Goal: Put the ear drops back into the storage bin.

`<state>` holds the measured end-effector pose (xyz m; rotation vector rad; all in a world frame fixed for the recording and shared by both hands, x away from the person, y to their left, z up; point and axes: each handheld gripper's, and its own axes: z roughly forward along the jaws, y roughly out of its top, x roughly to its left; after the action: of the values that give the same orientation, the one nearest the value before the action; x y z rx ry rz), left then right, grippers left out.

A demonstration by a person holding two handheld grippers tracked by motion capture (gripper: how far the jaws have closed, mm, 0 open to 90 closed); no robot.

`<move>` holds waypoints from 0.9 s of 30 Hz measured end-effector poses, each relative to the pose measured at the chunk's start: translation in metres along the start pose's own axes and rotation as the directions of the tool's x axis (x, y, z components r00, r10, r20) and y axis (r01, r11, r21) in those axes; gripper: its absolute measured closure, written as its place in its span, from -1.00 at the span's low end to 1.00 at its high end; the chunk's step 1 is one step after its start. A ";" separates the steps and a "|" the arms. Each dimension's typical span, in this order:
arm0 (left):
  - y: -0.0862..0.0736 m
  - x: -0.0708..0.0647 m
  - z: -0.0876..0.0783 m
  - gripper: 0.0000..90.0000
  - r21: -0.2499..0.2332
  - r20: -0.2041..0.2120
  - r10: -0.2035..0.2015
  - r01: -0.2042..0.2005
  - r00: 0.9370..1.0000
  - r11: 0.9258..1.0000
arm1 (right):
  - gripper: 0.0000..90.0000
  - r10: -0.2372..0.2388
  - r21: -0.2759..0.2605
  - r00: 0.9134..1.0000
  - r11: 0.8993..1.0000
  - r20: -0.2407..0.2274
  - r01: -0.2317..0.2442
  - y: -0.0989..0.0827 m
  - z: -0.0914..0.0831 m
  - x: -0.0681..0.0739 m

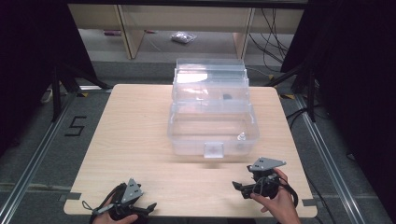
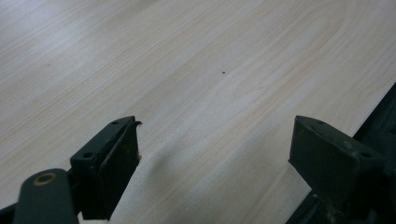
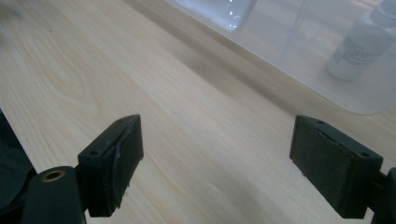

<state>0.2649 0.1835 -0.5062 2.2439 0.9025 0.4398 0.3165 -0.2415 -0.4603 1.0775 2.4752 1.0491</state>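
Both grippers, left (image 1: 148, 208) and right (image 1: 238, 186), sit wide open and empty at the table's (image 1: 140, 140) bottom edge, bare wood between them and the box (image 1: 212, 126) mid-frame.

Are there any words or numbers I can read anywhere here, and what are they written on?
"5": a black figure marked on the grey floor left of the light wooden table.
Small white bottle inside the clear plastic box: its label carries dark print, too blurred to read.
Nothing else readable.
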 end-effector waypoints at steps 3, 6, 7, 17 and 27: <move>0.000 0.000 0.000 -0.66 -0.002 0.001 -0.002 0.002 1.000 1.000 | -0.59 0.034 0.014 0.999 0.999 0.003 -0.034 -0.005 0.000 0.005; 0.000 0.000 0.000 -0.66 -0.001 -0.001 0.000 0.000 1.000 1.000 | -0.59 -0.014 -0.003 1.000 1.000 0.000 0.014 -0.008 0.001 0.002; 0.000 0.000 0.000 -0.66 -0.003 0.002 -0.003 0.003 1.000 1.000 | -0.58 -0.005 -0.003 1.000 1.000 0.008 0.005 -0.009 0.000 0.002; 0.000 0.000 0.000 -0.66 0.000 0.001 0.001 -0.001 1.000 1.000 | -0.59 0.012 -0.007 1.000 1.000 0.010 -0.012 -0.020 -0.005 0.005; 0.000 -0.001 0.000 -0.66 -0.002 0.004 -0.005 0.005 1.000 1.000 | -0.59 0.019 0.012 0.999 1.000 0.032 -0.019 -0.033 -0.007 0.006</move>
<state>0.2644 0.1831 -0.5063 2.2397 0.9052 0.4328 0.2914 -0.2559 -0.4779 1.1147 2.4546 1.0153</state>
